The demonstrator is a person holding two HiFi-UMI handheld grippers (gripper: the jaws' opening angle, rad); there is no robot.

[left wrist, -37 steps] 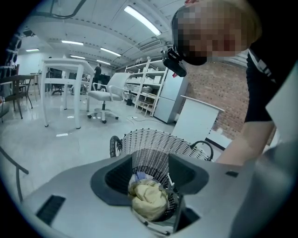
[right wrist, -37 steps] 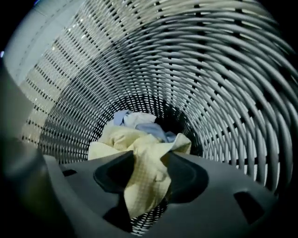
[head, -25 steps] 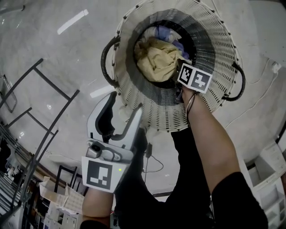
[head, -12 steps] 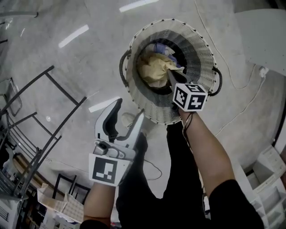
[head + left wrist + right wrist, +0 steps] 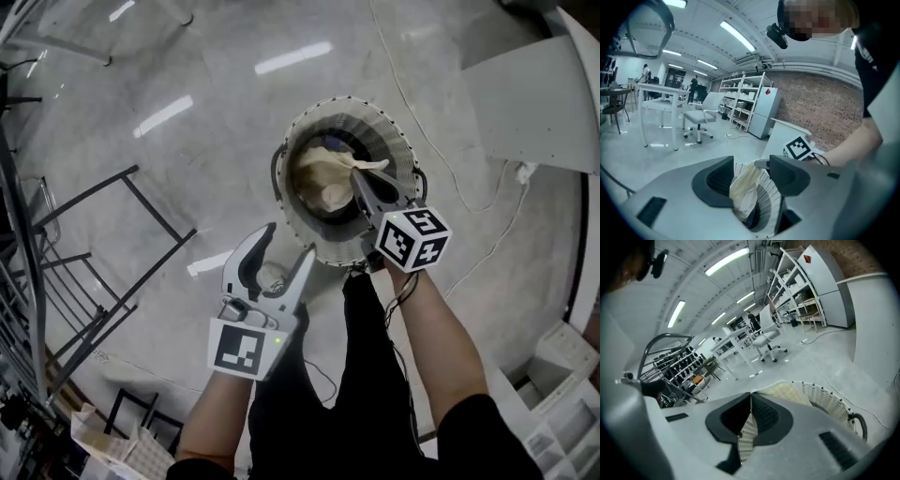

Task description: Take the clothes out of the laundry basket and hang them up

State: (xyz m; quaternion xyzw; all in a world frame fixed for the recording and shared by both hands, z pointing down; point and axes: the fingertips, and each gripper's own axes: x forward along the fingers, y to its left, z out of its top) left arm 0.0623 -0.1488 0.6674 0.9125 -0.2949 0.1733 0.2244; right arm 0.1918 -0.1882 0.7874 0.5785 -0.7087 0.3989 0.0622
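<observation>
A round white wicker laundry basket (image 5: 330, 246) stands on the floor below me. A cream garment (image 5: 319, 180) lies on top of the clothes in it. My right gripper (image 5: 357, 175) is shut on a fold of that garment and holds it above the basket's mouth. The right gripper view shows the jaws pressed together (image 5: 751, 398), with cream cloth (image 5: 783, 390) just past the tips and the basket rim (image 5: 827, 401) behind. My left gripper (image 5: 287, 242) hangs open and empty, nearer to me than the basket. In its view, the lifted garment (image 5: 743, 190) and the basket (image 5: 768, 201) show between its jaws.
A black metal rack (image 5: 112, 234) stands on the floor to the left. A white cable (image 5: 424, 112) runs across the floor past the basket. A white table (image 5: 544, 94) is at the upper right and white shelving (image 5: 553, 375) at the lower right.
Both grippers have risen and the basket looks smaller and farther below. The right gripper has come up out of the basket, drawing the cream garment with it.
</observation>
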